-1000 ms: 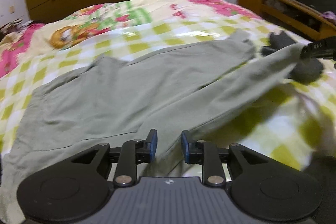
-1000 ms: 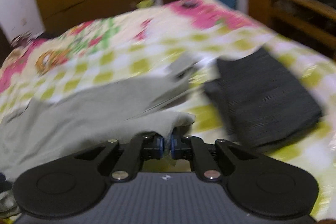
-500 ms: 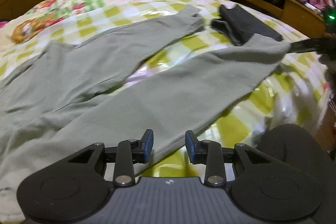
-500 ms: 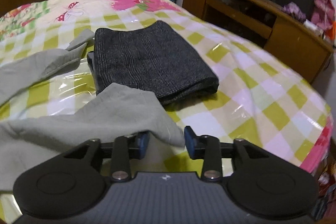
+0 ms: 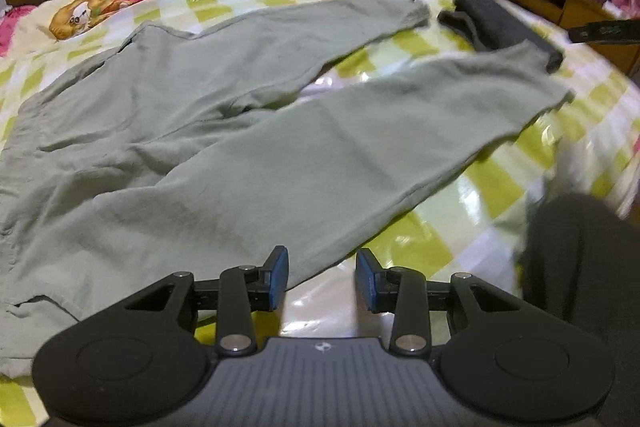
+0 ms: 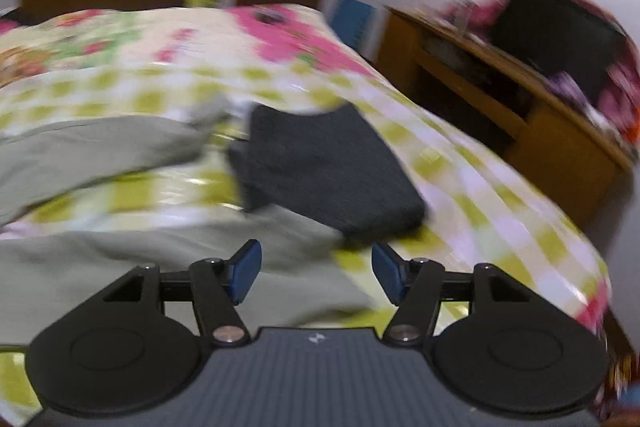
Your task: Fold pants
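Bed [image 5: 472, 211], checked yellow-green cover: grey-green pants [image 5: 248, 147] are laid flat across it, unfolded. Long axis is run from the waist at the left of the left wrist view to the two cuffs at the right. Legs are splayed in a V, a strip of cover showing between them. Far leg [image 5: 288, 39] is ended beside a folded dark garment [image 5: 500, 23]; near leg [image 5: 380, 147] is ended with its cuff [image 5: 548, 91] just beside the same garment, possibly touching.

Fold judged not yet started; legs still to be brought together.

Left hand-held gripper [image 5: 322, 279]: fingers apart, nothing held. It is placed at the near edge of the near leg, about mid-length, with the left finger over cloth and the right finger over bare cover. The pants are spread ahead and to its left.

Right hand-held gripper [image 6: 316, 273]: fingers wide apart, nothing held. It is placed at the cuff end, with grey-green cloth [image 6: 160, 267] under and left of it and the dark garment [image 6: 328, 167] straight ahead. View is motion-blurred, so contact with the cloth cannot be told.

Key relation: near leg is nearest both tools, left at mid-leg and right at the cuff. A fold of near leg over far leg is judged to go away from both tools, across the long axis. Risk: dark garment could be snagged at the cuff.
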### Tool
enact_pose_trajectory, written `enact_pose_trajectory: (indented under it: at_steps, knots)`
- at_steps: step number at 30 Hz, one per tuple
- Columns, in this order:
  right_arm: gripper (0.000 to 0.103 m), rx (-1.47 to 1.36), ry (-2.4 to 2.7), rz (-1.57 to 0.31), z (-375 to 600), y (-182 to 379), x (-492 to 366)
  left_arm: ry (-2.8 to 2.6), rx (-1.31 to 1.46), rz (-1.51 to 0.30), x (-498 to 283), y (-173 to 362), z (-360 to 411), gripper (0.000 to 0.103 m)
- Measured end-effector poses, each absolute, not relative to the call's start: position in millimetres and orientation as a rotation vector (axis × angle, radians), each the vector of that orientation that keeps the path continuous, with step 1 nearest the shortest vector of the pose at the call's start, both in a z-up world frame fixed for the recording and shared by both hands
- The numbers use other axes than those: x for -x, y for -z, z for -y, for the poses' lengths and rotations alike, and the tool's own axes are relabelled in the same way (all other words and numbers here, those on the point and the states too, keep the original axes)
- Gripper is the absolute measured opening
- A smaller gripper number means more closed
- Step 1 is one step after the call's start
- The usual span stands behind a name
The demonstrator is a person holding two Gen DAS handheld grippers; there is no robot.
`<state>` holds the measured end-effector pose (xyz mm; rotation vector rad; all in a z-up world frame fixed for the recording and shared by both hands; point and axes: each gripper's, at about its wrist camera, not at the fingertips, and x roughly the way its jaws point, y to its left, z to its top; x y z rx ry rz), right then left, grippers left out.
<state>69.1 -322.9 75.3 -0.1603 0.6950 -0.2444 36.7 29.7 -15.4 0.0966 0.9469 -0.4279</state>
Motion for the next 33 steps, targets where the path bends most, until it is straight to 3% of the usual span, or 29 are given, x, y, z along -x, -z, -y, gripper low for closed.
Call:
enact_pose_trajectory:
  at_steps: [6,12,22,23,25,27,33]
  knots:
    - [0.066,0.046,-0.212,-0.77,237.1,-71.2,-110.0,0.432,-0.079,-0.849,-50.5,1.8,-31.4,0.05]
    - [0.066,0.087,-0.537,-0.948,141.7,-11.9,-174.3,0.448,-0.08,-0.947,-59.4,33.7,-31.6,0.051]
    - [0.066,-0.101,-0.726,-1.169,99.9,36.7,-225.3,0.477,0.002,-0.972,-56.8,40.7,-45.7,0.054]
    - [0.062,-0.115,-0.741,-1.173,95.3,39.3,-227.1,0.476,0.007,-0.972,-56.7,41.1,-46.4,0.054]
    - [0.024,-0.126,-0.747,-1.175,90.7,40.8,-228.9,0.475,0.017,-0.971,-58.1,40.2,-46.1,0.055]
    - [0.009,-0.183,-0.752,-1.182,87.8,43.1,-237.6,0.472,0.026,-0.968,-57.9,41.2,-45.3,0.055]
    - [0.009,-0.267,-0.62,-1.085,92.6,33.3,-259.9,0.466,0.01,-0.956,-54.8,35.2,-49.5,0.055]
